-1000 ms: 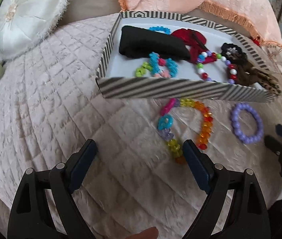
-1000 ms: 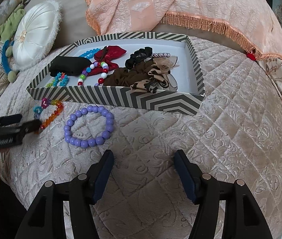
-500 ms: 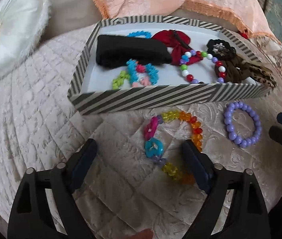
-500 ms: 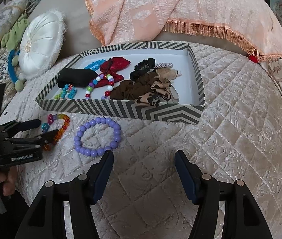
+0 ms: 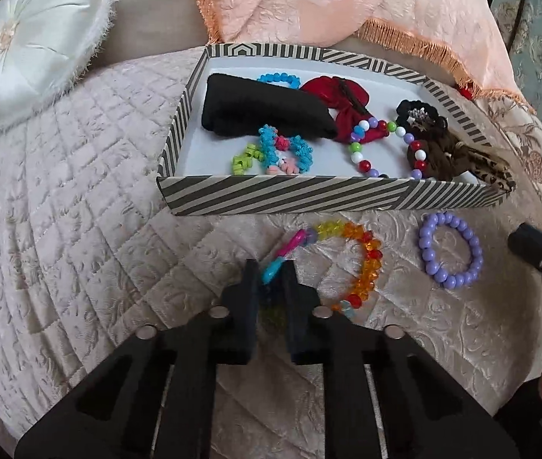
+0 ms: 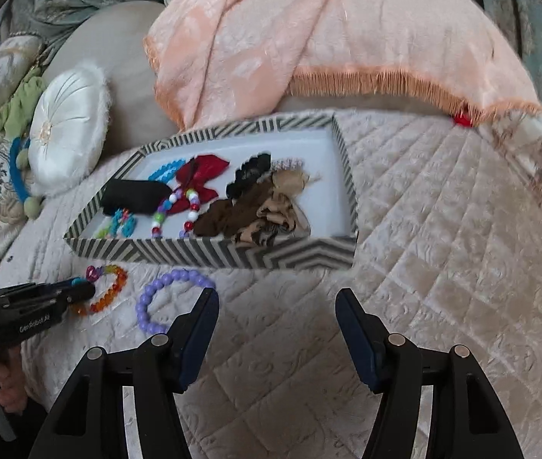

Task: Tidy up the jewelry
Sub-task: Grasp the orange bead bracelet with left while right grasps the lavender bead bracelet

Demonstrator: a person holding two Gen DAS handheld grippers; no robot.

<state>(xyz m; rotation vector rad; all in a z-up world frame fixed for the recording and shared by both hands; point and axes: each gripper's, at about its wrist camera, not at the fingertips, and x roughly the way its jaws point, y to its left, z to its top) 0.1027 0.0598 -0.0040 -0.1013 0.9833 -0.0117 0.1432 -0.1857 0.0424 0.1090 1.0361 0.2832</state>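
Quilted bedspread [image 5: 79,229], rainbow-beaded bracelet [image 5: 366,260] — pinched by left tool [image 5: 271,271]

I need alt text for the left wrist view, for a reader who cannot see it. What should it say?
The left tongs are shut on a rainbow bead bracelet lying on a quilted cover, in front of a striped box. The box holds hair ties, a red bow and a bead necklace. A purple bracelet lies to the right.

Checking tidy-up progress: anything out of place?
Two bracelets lie on the quilt outside the striped tray: the rainbow bead bracelet, one end pinched in the left gripper, and the purple bead bracelet, untouched.
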